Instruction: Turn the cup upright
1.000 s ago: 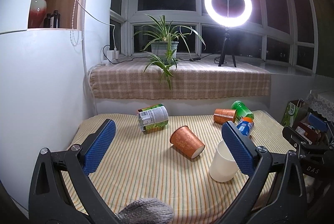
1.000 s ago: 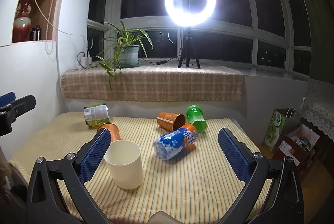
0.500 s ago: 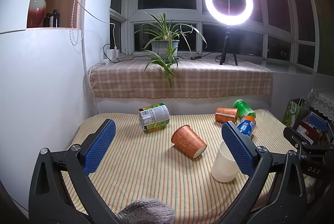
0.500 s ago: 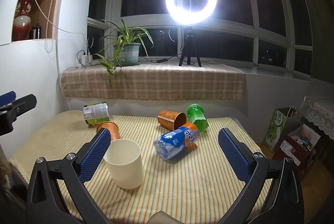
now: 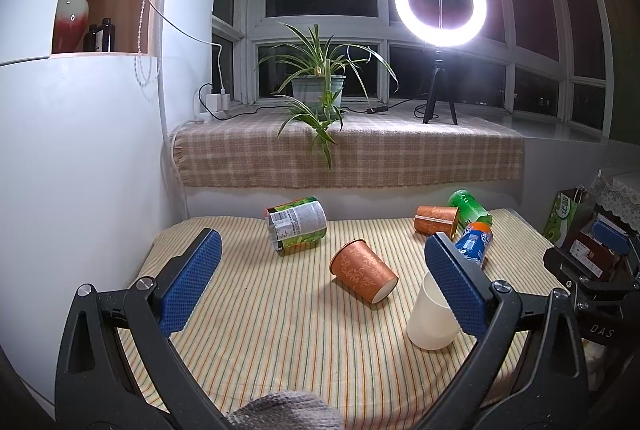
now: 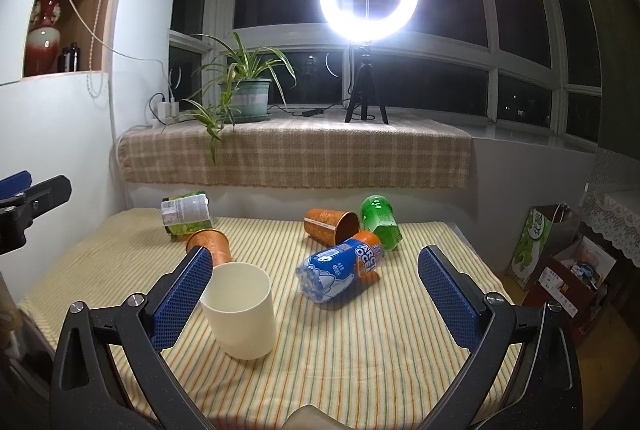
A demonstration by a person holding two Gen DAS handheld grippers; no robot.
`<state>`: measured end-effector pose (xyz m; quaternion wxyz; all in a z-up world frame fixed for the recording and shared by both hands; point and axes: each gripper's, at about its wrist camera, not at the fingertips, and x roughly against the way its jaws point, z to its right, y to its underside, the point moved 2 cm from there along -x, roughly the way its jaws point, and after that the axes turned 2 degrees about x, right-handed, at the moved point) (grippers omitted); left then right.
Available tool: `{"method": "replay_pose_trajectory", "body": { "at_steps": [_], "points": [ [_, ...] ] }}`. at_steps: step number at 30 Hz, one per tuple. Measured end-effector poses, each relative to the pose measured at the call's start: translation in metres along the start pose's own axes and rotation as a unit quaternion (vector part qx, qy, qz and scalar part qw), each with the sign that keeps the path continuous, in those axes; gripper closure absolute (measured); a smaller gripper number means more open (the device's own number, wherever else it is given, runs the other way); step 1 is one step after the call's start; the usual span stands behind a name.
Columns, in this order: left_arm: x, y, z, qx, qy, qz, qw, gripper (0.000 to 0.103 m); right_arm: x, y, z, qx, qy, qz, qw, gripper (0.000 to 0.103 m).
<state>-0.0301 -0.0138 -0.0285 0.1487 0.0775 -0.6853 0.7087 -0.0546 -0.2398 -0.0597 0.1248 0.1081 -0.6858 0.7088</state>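
A cream cup [image 6: 240,310] stands upright, mouth up, on the striped tablecloth; in the left wrist view the cream cup [image 5: 430,314] is partly behind the right finger. An orange patterned paper cup [image 5: 363,270] lies on its side mid-table, also seen in the right wrist view [image 6: 210,245]. A second orange cup [image 5: 436,220] lies on its side further back. My left gripper [image 5: 320,286] is open and empty above the near table. My right gripper [image 6: 316,298] is open and empty, with its left finger [image 6: 184,294] close beside the cream cup.
A green-labelled can [image 5: 296,226], a green bottle [image 6: 380,222] and a blue-and-orange bottle [image 6: 340,270] lie on the table [image 5: 280,330]. A potted plant [image 5: 320,89] and ring light [image 5: 440,5] stand on the sill behind. Bags [image 6: 560,250] stand on the floor at right.
Almost nothing: both views shift very slightly. The cups and bottles have not moved, and both grippers stay open.
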Motion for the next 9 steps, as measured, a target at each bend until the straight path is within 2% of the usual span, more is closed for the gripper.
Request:
{"method": "replay_pose_trajectory", "body": {
  "at_steps": [9],
  "points": [
    [-0.0003,0.0014,-0.0036,0.002,-0.001,-0.001,1.0000,0.000,-0.0030,0.0021,-0.0009,0.001,-0.005,-0.005,1.000,0.001]
  ]
}}
